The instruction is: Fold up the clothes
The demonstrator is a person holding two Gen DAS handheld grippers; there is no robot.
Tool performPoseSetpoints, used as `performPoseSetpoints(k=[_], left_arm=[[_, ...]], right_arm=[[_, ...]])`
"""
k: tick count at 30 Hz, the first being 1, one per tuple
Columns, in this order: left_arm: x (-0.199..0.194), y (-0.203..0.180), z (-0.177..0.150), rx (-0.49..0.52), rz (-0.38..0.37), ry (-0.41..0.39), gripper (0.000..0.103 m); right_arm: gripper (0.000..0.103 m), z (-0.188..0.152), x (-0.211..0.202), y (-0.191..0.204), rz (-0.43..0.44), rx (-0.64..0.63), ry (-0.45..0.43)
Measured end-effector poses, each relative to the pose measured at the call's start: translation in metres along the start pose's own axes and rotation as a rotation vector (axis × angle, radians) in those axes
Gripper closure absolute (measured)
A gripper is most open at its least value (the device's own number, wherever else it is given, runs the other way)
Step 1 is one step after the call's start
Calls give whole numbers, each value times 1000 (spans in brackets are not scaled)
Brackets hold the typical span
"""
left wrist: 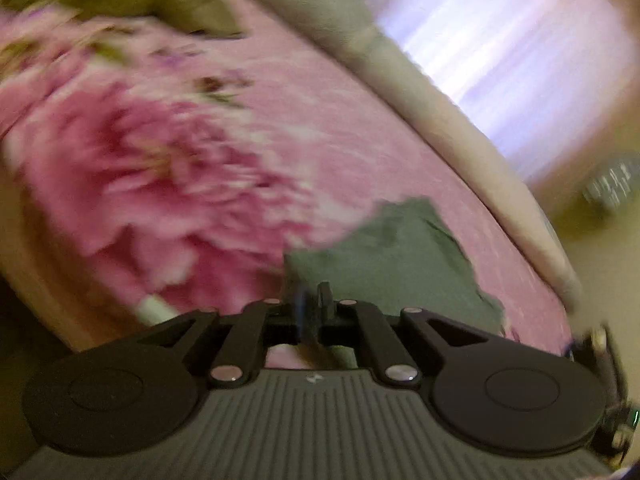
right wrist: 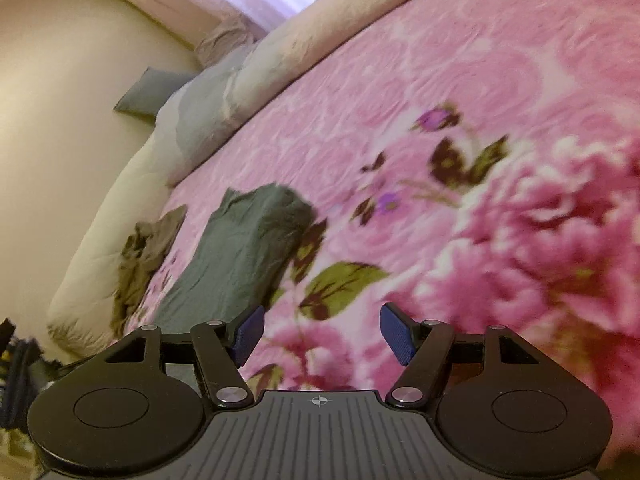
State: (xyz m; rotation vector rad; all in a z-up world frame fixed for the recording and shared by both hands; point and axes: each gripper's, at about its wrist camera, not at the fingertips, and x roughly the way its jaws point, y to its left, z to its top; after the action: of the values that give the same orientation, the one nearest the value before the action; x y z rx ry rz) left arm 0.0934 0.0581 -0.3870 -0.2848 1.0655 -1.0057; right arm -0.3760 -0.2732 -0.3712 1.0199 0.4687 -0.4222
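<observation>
the left gripper (left wrist: pixel 314 300) has its jaws drawn together, and the grey-green garment (left wrist: pixel 384 256) spreads out from right at the fingertips, so it looks pinched by an edge, though the blur keeps me from seeing the cloth actually between the pads. the right gripper (right wrist: pixel 322 330) stands wide with nothing between its blue pads (right wrist: pixel 250 334), hanging over the pink flowered bedspread (right wrist: pixel 440 120).

what could go wrong: the left pinch seems to sit on very little cloth, right at the hem; a quick pull across the bed could slip it free and let the fold drop crooked. the free gripper is off to the side of the garment, so nothing pins the far part, and the whole piece may drag over the bedspread instead of folding over itself. the bedspread is soft and quilted, so a low pinch could catch it along with the garment.

in the right wrist view the grey-green garment (right wrist: pixel 248 252) lies as a longish, partly folded piece toward the left edge of the bed, starting just beside the right gripper's left finger and running away from it. a crumpled olive-brown cloth (right wrist: pixel 140 264) lies beyond it, closer to the pale rolled duvet (right wrist: pixel 120 200) along that edge.
</observation>
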Motion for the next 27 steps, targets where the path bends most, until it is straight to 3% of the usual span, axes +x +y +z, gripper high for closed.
performPoseSetpoints(k=[2,5,8,12,13,14,15,16,19,22,24,26,27], left_arm=[[-2,12,-11,-101,-82,-20,79],[-1,16,-33,-198,-136,-51,72],[6,19,-45,-262,-149,-56,70],[19,19,-47,-309,-154,-73,72],[21,19,-44,-303,-156,-74,80],[24,18,-39,-292,-157,-68,101],[27,18,-34,-281,-157,-62,100],[30,17,-29,-269,-158,-56,101],[30,14,-9,-213,-154,-55,101],[31,15,10,-171,-125,-56,100],[33,16,19,-155,-103,-44,100],[31,16,19,-149,-81,-40,95],[29,17,18,-154,-82,-44,91]], right_arm=[[35,7,15,-1,35,33,10],[35,24,43,-9,97,135,16],[35,46,75,-16,109,239,27],[36,70,110,-4,100,226,30],[36,72,118,-1,91,206,37],[44,74,125,3,82,185,43],[86,75,130,6,50,160,52],[93,72,131,5,41,164,57],[93,57,119,1,32,193,42],[93,32,95,0,43,236,66],[92,20,84,7,36,181,92],[61,21,73,13,18,80,84],[37,22,68,16,8,29,80]])
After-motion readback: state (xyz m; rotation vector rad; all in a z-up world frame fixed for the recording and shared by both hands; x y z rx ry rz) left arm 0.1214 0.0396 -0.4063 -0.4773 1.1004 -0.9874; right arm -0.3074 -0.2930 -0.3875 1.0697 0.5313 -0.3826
